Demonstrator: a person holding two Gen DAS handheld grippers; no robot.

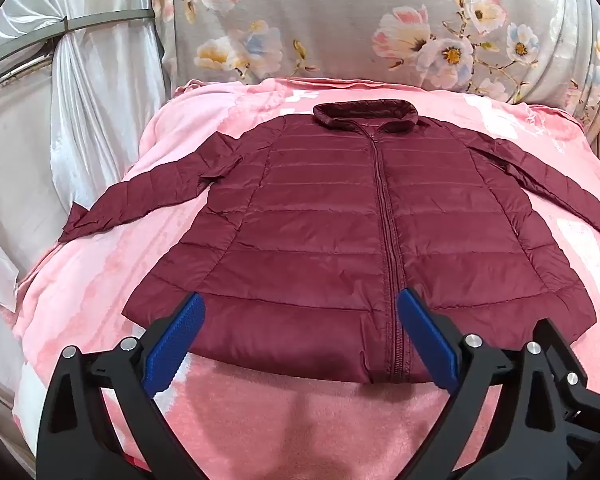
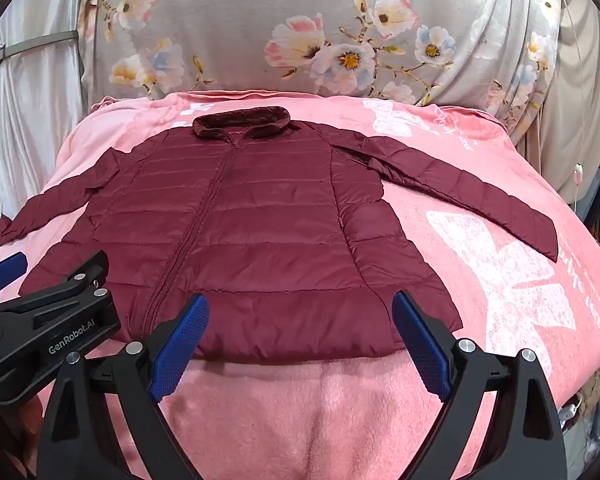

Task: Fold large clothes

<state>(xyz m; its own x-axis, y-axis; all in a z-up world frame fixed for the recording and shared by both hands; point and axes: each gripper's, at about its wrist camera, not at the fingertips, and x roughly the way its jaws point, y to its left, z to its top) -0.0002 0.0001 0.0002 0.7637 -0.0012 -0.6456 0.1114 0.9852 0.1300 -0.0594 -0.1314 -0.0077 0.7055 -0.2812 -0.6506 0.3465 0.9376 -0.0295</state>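
Observation:
A dark red quilted jacket (image 1: 340,216) lies flat and zipped on a pink blanket (image 1: 260,412), collar at the far end, both sleeves spread outward. It also shows in the right wrist view (image 2: 260,220). My left gripper (image 1: 300,312) is open and empty, hovering over the jacket's near hem by the zipper. My right gripper (image 2: 300,312) is open and empty, over the near hem on the right half. The left gripper's black body (image 2: 48,328) shows at the left of the right wrist view.
A grey floral cushion (image 1: 360,28) stands behind the blanket. White satin curtains (image 1: 88,100) hang at the left. The blanket (image 2: 500,280) carries white butterfly prints on the right. A white cable (image 2: 578,176) hangs at the far right.

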